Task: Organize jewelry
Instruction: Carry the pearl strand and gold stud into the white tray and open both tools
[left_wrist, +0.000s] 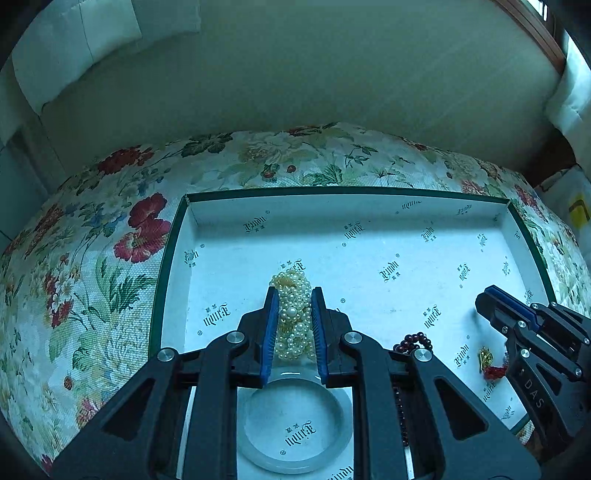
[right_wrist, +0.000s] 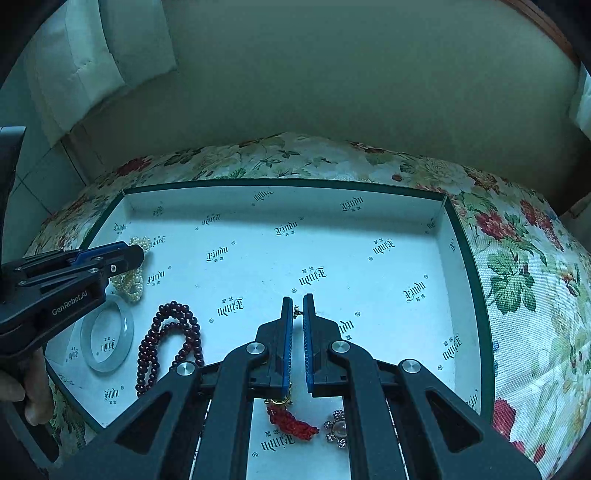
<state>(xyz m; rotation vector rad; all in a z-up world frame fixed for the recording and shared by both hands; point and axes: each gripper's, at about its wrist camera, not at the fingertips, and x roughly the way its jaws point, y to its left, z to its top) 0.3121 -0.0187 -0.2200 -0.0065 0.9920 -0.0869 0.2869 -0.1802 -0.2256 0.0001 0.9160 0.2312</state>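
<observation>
A shallow white box with a dark green rim sits on a floral cloth. My left gripper is shut on a cream pearl bracelet, low over the box floor; it shows too in the right wrist view. A pale jade bangle lies under the left gripper. My right gripper is nearly shut, and a tiny dark bit shows between its tips; I cannot tell whether it is gripped. A dark red bead string, a red knot charm with a gold ring and a rhinestone brooch lie in the box.
The floral cloth covers a cushioned seat with a pale backrest behind. The box's far half holds only printed lining. A person's hand holds the left gripper at the left edge.
</observation>
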